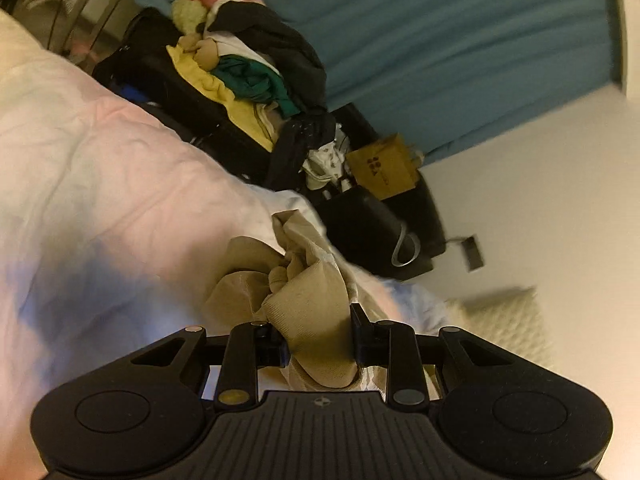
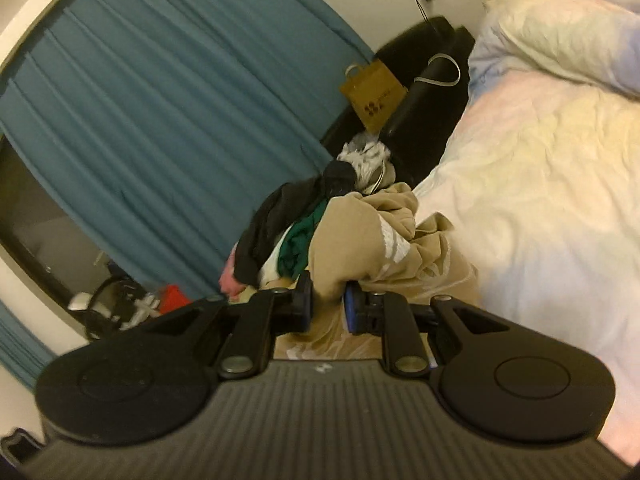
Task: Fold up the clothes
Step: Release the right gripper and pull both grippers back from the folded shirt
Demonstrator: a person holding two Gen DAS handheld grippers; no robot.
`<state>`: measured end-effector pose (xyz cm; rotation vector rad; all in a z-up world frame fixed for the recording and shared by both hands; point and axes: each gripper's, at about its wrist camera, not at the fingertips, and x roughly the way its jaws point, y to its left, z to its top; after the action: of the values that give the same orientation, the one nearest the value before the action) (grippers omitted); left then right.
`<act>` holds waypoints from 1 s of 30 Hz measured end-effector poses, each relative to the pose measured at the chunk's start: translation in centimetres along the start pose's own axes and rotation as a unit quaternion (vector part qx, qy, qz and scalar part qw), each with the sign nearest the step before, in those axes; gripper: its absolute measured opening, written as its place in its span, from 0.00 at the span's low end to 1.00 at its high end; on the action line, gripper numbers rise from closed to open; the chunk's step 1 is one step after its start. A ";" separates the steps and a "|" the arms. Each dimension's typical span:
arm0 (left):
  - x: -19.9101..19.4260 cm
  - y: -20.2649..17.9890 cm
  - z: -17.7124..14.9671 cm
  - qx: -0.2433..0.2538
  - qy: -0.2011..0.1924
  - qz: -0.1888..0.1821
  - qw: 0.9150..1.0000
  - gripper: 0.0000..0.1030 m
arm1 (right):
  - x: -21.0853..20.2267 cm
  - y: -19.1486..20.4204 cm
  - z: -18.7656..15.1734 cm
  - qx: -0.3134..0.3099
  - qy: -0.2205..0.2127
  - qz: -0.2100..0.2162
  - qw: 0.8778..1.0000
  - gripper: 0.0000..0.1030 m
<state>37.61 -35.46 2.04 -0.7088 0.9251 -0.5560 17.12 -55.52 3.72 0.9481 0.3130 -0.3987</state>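
Note:
A crumpled tan garment with white markings hangs bunched between both grippers, above the edge of a pale bedspread. My left gripper is shut on a fold of the tan garment, with cloth filling the gap between its fingers. In the right wrist view, my right gripper is shut on another fold of the tan garment, which bulges up beyond the fingers. The bedspread lies to the right there.
A heap of mixed clothes sits on a dark open suitcase beside the bed. A brown paper bag, black bags and a teal curtain stand behind. A cream pillow lies at the bed's right.

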 end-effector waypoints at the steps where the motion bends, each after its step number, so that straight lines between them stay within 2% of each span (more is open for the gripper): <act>1: 0.9 1.3 -0.9 0.009 0.009 0.014 1.000 0.28 | 0.8 -1.1 -0.7 0.000 0.008 -0.008 1.000 0.19; 4: 3.2 5.7 -3.7 0.030 0.054 0.053 0.997 0.28 | 3.0 -4.4 -2.7 0.000 0.031 -0.030 0.999 0.19; 7: 3.2 9.3 -6.2 0.044 0.081 0.068 0.993 0.28 | 4.9 -7.6 -4.9 0.000 0.055 -0.051 0.997 0.19; 11: 1.9 10.8 -8.1 0.091 0.100 0.086 0.987 0.36 | 3.8 -10.6 -8.7 0.024 0.081 -0.058 0.995 0.19; 14: 0.0 10.1 -8.1 0.124 0.095 0.095 0.983 0.40 | 2.6 -11.7 -10.2 0.040 0.095 -0.067 0.992 0.21; 17: -2.9 8.4 -8.0 0.158 0.087 0.102 0.978 0.51 | 0.6 -11.0 -10.4 0.033 0.102 -0.083 0.991 0.21; 22: -9.7 5.5 -8.9 0.186 0.061 0.087 0.977 0.62 | -4.0 -7.9 -9.4 -0.011 0.100 -0.081 0.992 0.21; 25: -12.8 3.1 -9.2 0.208 0.040 0.084 0.974 0.72 | -6.8 -5.8 -8.7 -0.040 0.091 -0.069 0.993 0.21; 30: -18.5 -0.7 -9.9 0.255 0.010 0.087 0.963 0.85 | -11.9 -1.6 -7.2 -0.103 0.082 -0.058 0.990 0.21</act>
<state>19.84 -25.99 8.11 -0.1562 0.8062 -0.6131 5.26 -48.05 3.70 0.7633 0.5505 -0.3885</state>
